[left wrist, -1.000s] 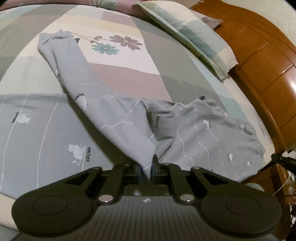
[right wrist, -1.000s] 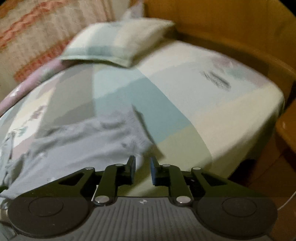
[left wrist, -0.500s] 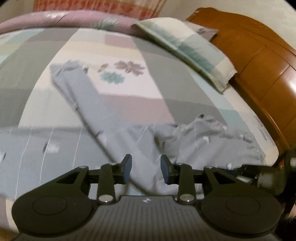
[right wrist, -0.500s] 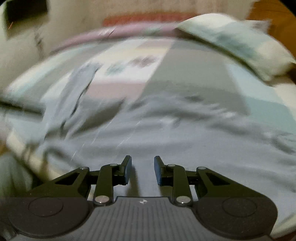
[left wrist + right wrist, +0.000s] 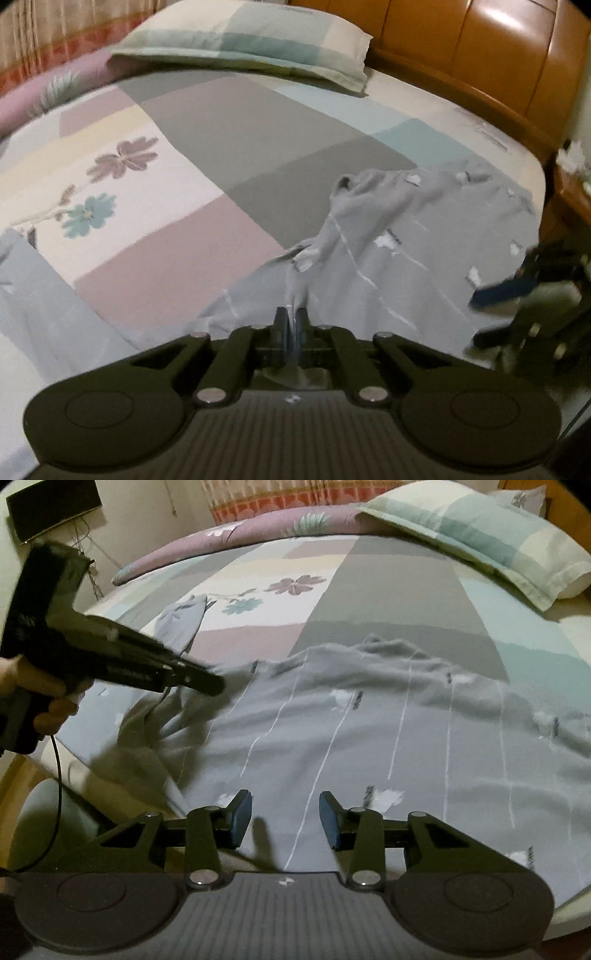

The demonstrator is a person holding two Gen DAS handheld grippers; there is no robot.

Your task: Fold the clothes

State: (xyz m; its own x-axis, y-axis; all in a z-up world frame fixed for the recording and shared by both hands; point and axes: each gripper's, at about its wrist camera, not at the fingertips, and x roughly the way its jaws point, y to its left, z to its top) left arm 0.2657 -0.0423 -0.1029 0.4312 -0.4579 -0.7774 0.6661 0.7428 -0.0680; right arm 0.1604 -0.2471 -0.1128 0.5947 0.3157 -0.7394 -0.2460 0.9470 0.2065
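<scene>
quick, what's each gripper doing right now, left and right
Left gripper: shut on a fold of the grey garment.
Right gripper: open, holding nothing, above the garment.

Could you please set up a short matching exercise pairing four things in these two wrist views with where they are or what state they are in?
Things:
1. left gripper
2. right gripper
3. pillow
4. grey garment

Places or states:
A. lies spread over the near part of the bed
B. jaws apart, nothing between them
C. rests at the far end of the bed by the wooden headboard
D. jaws shut on a pinch of cloth

Pairs: 1-D, 2-B, 3-C, 4-A
</scene>
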